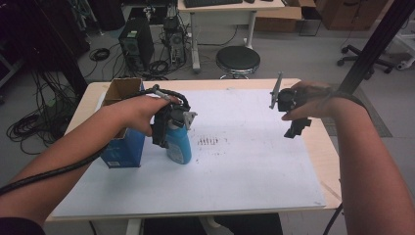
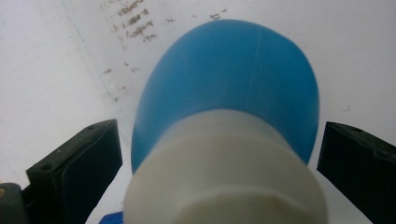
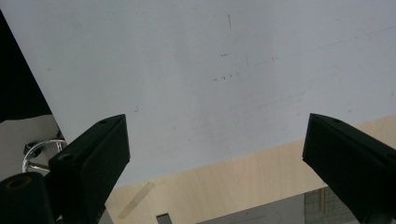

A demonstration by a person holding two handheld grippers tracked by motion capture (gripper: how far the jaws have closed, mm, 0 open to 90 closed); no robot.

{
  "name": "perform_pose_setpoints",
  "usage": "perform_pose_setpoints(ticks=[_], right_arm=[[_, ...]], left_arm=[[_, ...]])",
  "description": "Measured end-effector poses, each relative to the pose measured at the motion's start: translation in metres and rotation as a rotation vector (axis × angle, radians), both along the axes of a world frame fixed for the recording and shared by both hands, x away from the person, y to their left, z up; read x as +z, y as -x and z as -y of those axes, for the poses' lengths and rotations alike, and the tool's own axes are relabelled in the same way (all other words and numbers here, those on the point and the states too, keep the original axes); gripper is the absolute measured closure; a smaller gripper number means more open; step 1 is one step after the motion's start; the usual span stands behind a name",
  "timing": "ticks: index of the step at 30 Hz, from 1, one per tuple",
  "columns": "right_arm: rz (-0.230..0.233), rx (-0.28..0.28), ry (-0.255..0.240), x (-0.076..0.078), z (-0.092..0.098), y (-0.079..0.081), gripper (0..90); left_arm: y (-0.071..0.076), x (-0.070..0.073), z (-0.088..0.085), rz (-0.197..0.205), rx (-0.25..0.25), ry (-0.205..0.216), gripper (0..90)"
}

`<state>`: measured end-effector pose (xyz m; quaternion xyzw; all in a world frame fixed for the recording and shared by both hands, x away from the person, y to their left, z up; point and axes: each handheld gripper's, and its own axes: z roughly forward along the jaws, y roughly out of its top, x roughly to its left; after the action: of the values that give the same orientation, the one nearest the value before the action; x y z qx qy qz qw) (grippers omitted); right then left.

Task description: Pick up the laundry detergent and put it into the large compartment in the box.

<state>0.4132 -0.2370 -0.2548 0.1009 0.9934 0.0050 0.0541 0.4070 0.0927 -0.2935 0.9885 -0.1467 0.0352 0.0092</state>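
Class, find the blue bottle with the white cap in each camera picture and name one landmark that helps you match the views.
High view: the blue bottle stands left of centre on the white sheet, beside the blue box, under the left gripper.
Left gripper view: it sits centre frame, cap nearest, between the open jaws.
Right gripper view: not in it.
Shared landmark: the white sheet.

The bottle [image 2: 229, 88] looks like smooth blue plastic with a matt white cap [image 2: 224, 177], beside a cardboard box [image 1: 122, 90] on the pale wooden worktop [image 1: 328, 161].
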Motion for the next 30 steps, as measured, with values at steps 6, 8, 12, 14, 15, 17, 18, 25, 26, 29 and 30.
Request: perform_pose_setpoints(ticks=[6, 8, 12, 14, 15, 17, 18, 25, 26, 29, 30], right_arm=[[0.001, -0.001, 0.001, -0.0003, 0.0000, 0.0001, 7.4], [0.001, 0.000, 0.001, -0.0002, 0.0001, 0.0002, 7.4], [0.001, -0.002, -0.001, 0.0000, 0.0005, 0.0004, 7.4], [0.002, -0.004, 0.000, 0.0000, 0.0010, 0.0006, 7.4], [0.003, -0.003, 0.000, 0.0000, 0.0012, 0.0005, 7.4], [0.002, -0.004, -0.002, -0.0001, 0.0016, 0.0008, 7.4], [0.003, -0.003, -0.002, -0.0003, 0.0019, 0.0008, 7.4], [0.002, -0.005, 0.000, -0.0011, 0.0019, 0.0008, 7.5], [0.001, -0.005, 0.000, -0.0013, 0.0016, 0.0007, 7.5], [0.001, -0.004, -0.002, -0.0020, 0.0013, 0.0006, 7.5], [0.001, -0.004, -0.002, -0.0023, 0.0014, 0.0006, 7.5]], left_arm=[[-0.0005, -0.0021, -0.0007, -0.003, 0.005, 0.005, 0.3], [-0.0009, -0.0029, -0.0008, 0.001, 0.005, 0.009, 0.4], [-0.0011, -0.0039, -0.0003, 0.002, 0.001, 0.004, 0.4], [-0.0013, -0.0043, 0.0000, 0.005, -0.001, 0.003, 0.5], [-0.0015, -0.0045, 0.0003, 0.004, 0.000, 0.003, 0.5], [-0.0016, -0.0047, 0.0011, 0.006, -0.005, 0.001, 0.5], [-0.0014, -0.0049, 0.0013, 0.007, -0.006, 0.003, 0.6], [-0.0008, -0.0020, 0.0036, 0.022, -0.023, 0.005, 1.8], [-0.0007, -0.0021, 0.0037, 0.026, -0.027, 0.000, 2.5], [-0.0012, -0.0027, 0.0032, 0.027, -0.030, -0.001, 3.7], [-0.0013, -0.0025, 0.0031, 0.033, -0.029, -0.002, 3.9]])
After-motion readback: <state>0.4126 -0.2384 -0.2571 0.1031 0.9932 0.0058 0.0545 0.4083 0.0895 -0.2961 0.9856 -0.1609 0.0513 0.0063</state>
